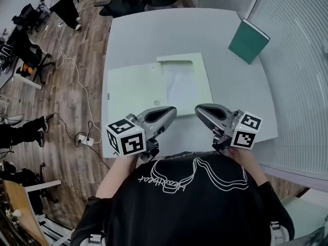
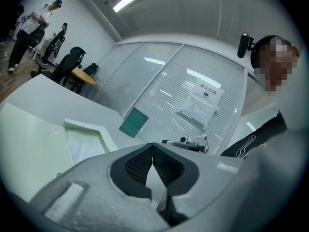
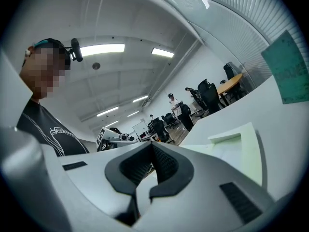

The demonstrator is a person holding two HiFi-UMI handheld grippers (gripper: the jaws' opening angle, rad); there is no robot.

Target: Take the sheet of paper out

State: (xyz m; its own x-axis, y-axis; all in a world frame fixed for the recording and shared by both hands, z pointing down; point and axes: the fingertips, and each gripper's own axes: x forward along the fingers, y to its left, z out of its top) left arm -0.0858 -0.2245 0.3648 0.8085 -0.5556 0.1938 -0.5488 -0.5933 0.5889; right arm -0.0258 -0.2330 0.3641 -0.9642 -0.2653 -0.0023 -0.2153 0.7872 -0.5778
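A pale green folder (image 1: 134, 85) lies open on the grey table (image 1: 154, 35), with a white sheet of paper (image 1: 182, 84) showing in its right half. Both grippers hover near the table's front edge, just short of the folder, tips pointing toward each other. My left gripper (image 1: 173, 110) is shut with nothing between its jaws, and its tips meet in the left gripper view (image 2: 152, 145), where the folder (image 2: 29, 144) and sheet (image 2: 84, 146) lie to the left. My right gripper (image 1: 198, 109) is also shut and empty (image 3: 152, 145), with the folder (image 3: 252, 151) to its right.
A dark green book (image 1: 248, 41) sits at the table's far right beside the blind-covered glass wall. Office chairs (image 1: 28, 55) and cables (image 1: 82, 106) are on the wood floor to the left. People stand far off in the room.
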